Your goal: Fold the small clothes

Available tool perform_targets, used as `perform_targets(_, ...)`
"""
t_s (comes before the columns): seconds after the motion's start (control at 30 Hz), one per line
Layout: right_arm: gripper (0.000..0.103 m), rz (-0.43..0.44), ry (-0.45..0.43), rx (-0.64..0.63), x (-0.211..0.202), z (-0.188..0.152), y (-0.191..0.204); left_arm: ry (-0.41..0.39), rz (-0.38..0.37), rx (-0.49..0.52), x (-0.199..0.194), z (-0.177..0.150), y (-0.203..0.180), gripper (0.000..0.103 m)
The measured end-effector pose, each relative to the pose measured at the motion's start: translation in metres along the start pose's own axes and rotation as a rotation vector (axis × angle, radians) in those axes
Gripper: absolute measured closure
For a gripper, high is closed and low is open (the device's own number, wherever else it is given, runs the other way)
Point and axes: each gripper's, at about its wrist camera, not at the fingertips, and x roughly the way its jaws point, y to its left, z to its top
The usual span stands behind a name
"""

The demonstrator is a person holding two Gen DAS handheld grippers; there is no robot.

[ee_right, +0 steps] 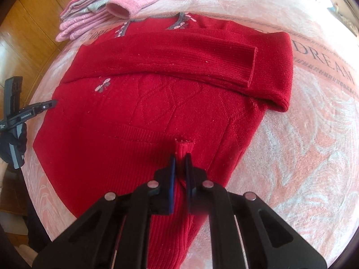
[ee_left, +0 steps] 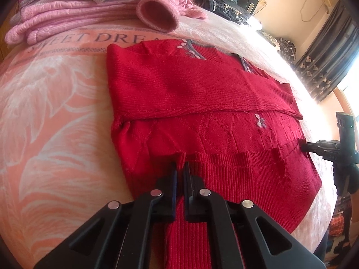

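A red knit sweater (ee_left: 202, 94) with small flower embroidery lies on the bed, its sleeves folded across the chest (ee_right: 179, 53). My left gripper (ee_left: 180, 168) is shut on a pinch of the ribbed bottom hem, and it also shows at the sweater's left edge (ee_right: 48, 104) in the right wrist view. My right gripper (ee_right: 179, 159) is shut on the ribbed hem too, with red knit bunched between its fingers. In the left wrist view the right gripper (ee_left: 307, 146) reaches in at the sweater's right edge.
The bed is covered by a pink and white blanket (ee_left: 56, 112) printed with "SWEET DREAM". A stack of folded pink and grey clothes (ee_left: 74, 4) lies beyond the sweater, with a pink sleeve cuff (ee_left: 157, 11) open toward me. Dark checked bedding (ee_left: 224, 2) sits further back, and curtains (ee_left: 332, 51) hang at the right.
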Motion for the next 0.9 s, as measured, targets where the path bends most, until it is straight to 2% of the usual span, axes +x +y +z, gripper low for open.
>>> perform_targets(0.27, 0.097, 0.083, -0.134, 0.017, -0.055, -0.011, 0.006, -0.138, -0.029, 0.0, -0.04, -0.004, -0.012, 0.099)
perform_targets(0.43, 0.097, 0.128, -0.212, 0.047, -0.085, -0.006, 0.003, -0.214, -0.056, -0.043, -0.061, 0.007, -0.013, 0.1)
perform_targets(0.5, 0.097, 0.116, -0.237, 0.046, -0.095, 0.001, 0.002, -0.242, -0.063, -0.048, -0.067, 0.015, -0.016, 0.1)
perform_targets(0.7, 0.097, 0.089, -0.313, 0.042, -0.12, 0.042, -0.004, -0.32, -0.076, -0.072, -0.075, 0.065, -0.02, 0.1)
perform_targets(0.9, 0.097, 0.042, -0.323, 0.092, -0.113, 0.111, -0.032, -0.349, -0.061, -0.106, -0.049, 0.134, -0.01, 0.1)
